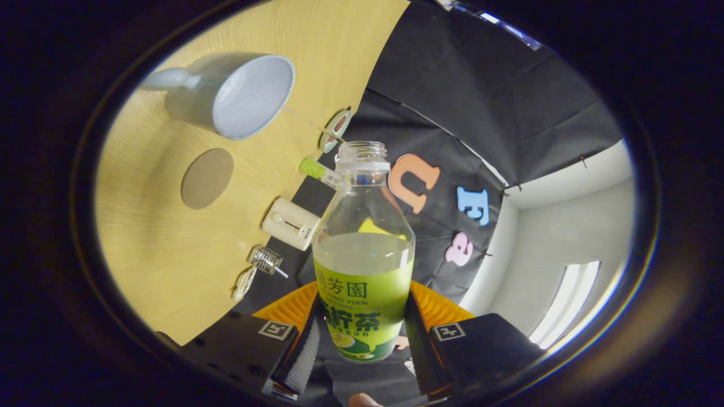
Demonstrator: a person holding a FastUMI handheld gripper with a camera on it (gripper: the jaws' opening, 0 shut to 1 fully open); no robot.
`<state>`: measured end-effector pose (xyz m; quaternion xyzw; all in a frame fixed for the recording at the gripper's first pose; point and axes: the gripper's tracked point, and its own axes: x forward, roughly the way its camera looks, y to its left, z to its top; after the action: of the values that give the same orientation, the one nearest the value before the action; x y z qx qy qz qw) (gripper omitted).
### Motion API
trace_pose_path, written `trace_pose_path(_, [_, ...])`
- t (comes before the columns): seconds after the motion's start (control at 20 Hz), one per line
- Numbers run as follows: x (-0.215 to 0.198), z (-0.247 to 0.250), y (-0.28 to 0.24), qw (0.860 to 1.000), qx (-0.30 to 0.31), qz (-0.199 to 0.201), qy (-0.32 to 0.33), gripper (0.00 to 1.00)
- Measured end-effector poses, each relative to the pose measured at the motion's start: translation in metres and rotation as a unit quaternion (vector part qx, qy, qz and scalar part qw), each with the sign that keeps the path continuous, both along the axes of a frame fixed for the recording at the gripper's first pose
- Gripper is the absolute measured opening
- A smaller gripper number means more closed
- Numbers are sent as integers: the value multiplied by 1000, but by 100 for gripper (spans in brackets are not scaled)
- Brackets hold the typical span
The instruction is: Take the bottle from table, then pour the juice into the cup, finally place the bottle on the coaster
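Gripper [362,333] clamped on bottle [363,254], both fingers pressing its label.
Bottle uncapped, part full; cup [237,93] and coaster [207,178] on table [164,254] beyond.

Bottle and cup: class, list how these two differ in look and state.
The bottle is clear, green-labelled and about half full of pale juice; the cup is opaque pale blue-grey and looks empty. The bottle is held in the claw, both fingers pressing its label; the cup stands free on the wooden table. The cup has a handle; the bottle has none. Both are open-topped.
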<state>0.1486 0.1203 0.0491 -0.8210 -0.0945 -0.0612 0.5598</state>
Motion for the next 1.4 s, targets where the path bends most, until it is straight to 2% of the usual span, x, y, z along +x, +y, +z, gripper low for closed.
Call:
trace_pose_path(0.25, [-4, -5, -8, 993, 115, -11, 32, 75])
trace_pose_path(0.45, [-7, -4, -9, 983, 180, -7, 35, 75])
trace_pose_path(0.55, [-5, -10, -11, 973, 225, -7, 53, 75])
trace_pose_path(0.7, [-10, -22, -11, 947, 309, -9, 90, 75])
trace_pose_path(0.95, [-22, -15, -9, 890, 439, 6, 123, 75])
trace_pose_path(1.1, [-27, 0, -10, 849, 513, 26, 126, 75])
trace_pose_path(1.25, [-27, 16, -7, 794, 591, 57, 131, 75])
trace_pose_path(1.4, [-24, 27, -8, 726, 666, 84, 147, 75])
